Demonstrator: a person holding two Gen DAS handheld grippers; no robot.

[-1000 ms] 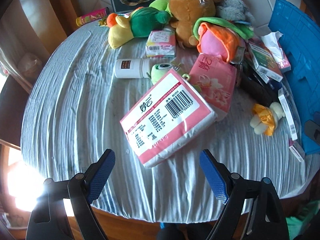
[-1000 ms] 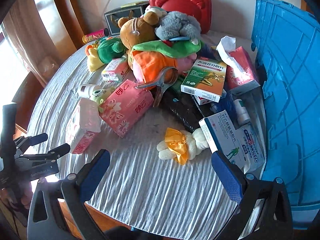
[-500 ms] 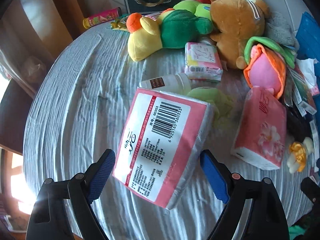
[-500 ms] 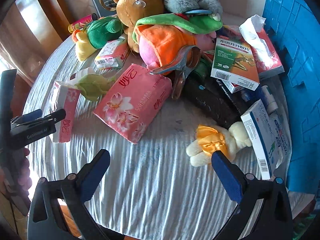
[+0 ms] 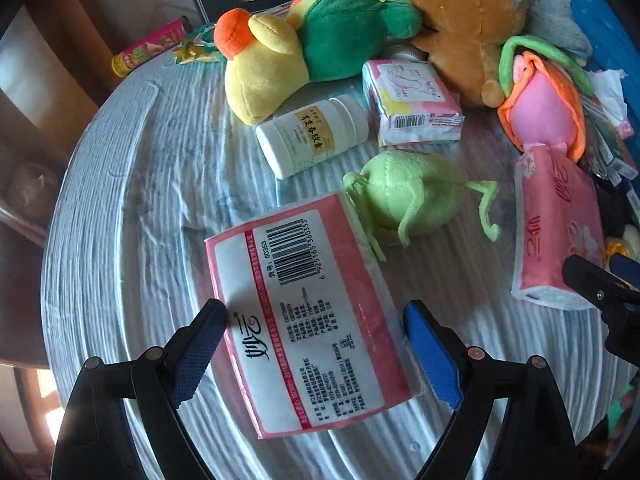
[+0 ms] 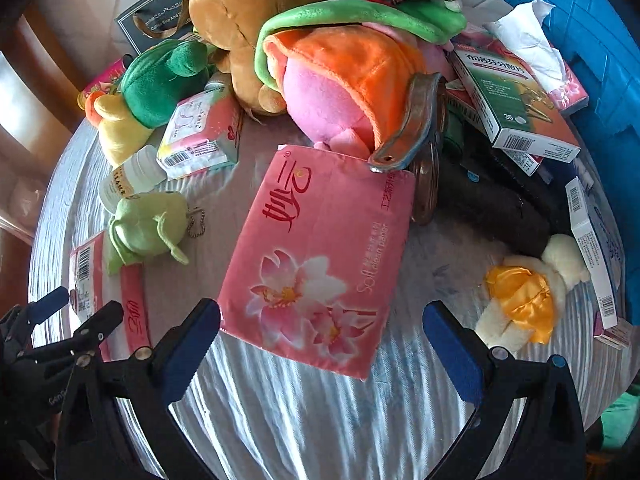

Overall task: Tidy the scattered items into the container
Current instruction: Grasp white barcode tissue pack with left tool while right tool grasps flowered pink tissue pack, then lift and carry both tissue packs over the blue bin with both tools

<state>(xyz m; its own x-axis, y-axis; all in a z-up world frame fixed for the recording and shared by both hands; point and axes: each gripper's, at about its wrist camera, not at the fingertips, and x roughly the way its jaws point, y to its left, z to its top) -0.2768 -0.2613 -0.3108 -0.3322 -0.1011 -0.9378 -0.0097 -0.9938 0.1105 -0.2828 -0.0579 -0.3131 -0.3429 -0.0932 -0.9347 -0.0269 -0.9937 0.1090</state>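
Note:
A pink-and-white tissue pack [image 5: 296, 264] lies barcode side up on the striped cloth. My left gripper [image 5: 312, 318] straddles its near end, jaws opening, with the left pad at the pack's edge and the right pad just clear of it. A pink flowered tissue pack [image 6: 324, 248] lies flat beside it. My right gripper [image 6: 320, 318] stands open over its near end, and neither pad presses on it. The blue container [image 6: 592, 12] stands at the far right of the table.
A green plush [image 5: 404, 196], a white bottle [image 5: 312, 136] and a small pad pack [image 5: 412, 100] lie beyond the barcode pack. Big plush toys [image 6: 340, 76] pile up at the back. A yellow-bowed doll [image 6: 524, 296], boxes [image 6: 508, 100] and a black item [image 6: 492, 208] crowd the right.
Both grippers have come lower and closer to the table. The left now has the barcode pack between its fingers; the right has shifted left from the doll to over the flowered pack.

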